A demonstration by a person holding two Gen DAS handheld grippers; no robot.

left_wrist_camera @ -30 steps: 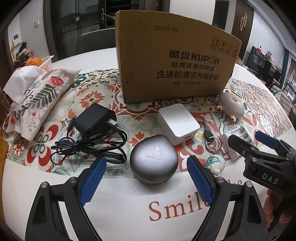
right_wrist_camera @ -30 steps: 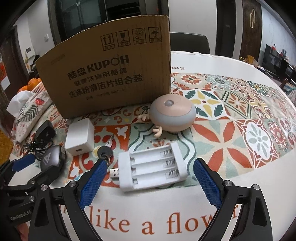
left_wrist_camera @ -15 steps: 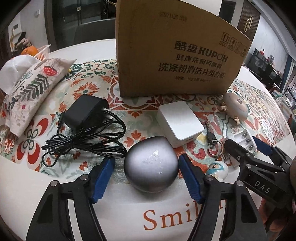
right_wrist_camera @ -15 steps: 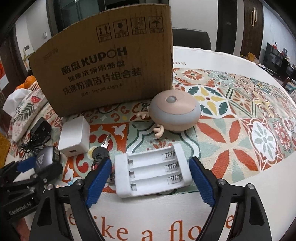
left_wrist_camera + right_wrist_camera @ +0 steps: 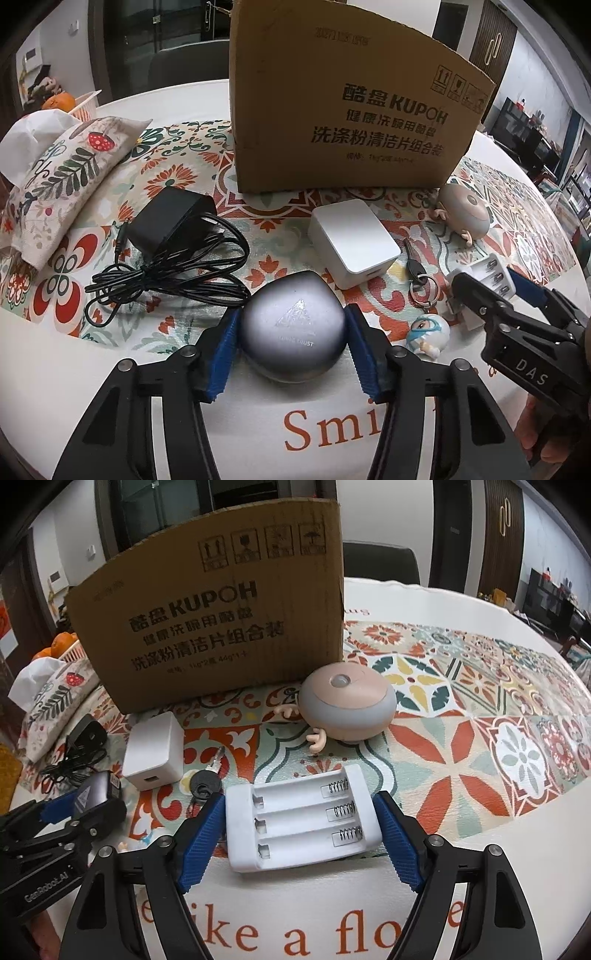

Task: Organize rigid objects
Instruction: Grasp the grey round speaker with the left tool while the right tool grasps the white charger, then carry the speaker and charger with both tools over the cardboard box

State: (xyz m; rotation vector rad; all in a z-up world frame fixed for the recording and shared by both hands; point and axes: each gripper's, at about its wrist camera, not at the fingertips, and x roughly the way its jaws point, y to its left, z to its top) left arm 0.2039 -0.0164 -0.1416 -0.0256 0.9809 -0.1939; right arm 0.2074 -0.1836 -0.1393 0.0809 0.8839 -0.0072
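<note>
A grey rounded case (image 5: 295,328) with a triangle logo rests on the white table edge. My left gripper (image 5: 293,350) is closing on it, and both blue pads press its sides. In the right wrist view, a white battery holder (image 5: 303,823) with three empty slots lies at the edge of the patterned mat. My right gripper (image 5: 301,827) is closing around it, with the blue pads touching its two short ends. From the left wrist view the right gripper (image 5: 484,284) shows at the right with the holder (image 5: 491,273) between its fingers.
A tall cardboard box (image 5: 343,122) stands behind the objects. On the mat lie a black adapter with cable (image 5: 170,225), a white charger cube (image 5: 352,242), a key on a ring (image 5: 417,269), a small figurine (image 5: 426,336) and a round pink-grey toy (image 5: 347,709). A tissue pouch (image 5: 55,184) sits far left.
Both grippers' jaws have narrowed. The left pads have come in against the grey case and the right pads have come in against the battery holder's ends.
</note>
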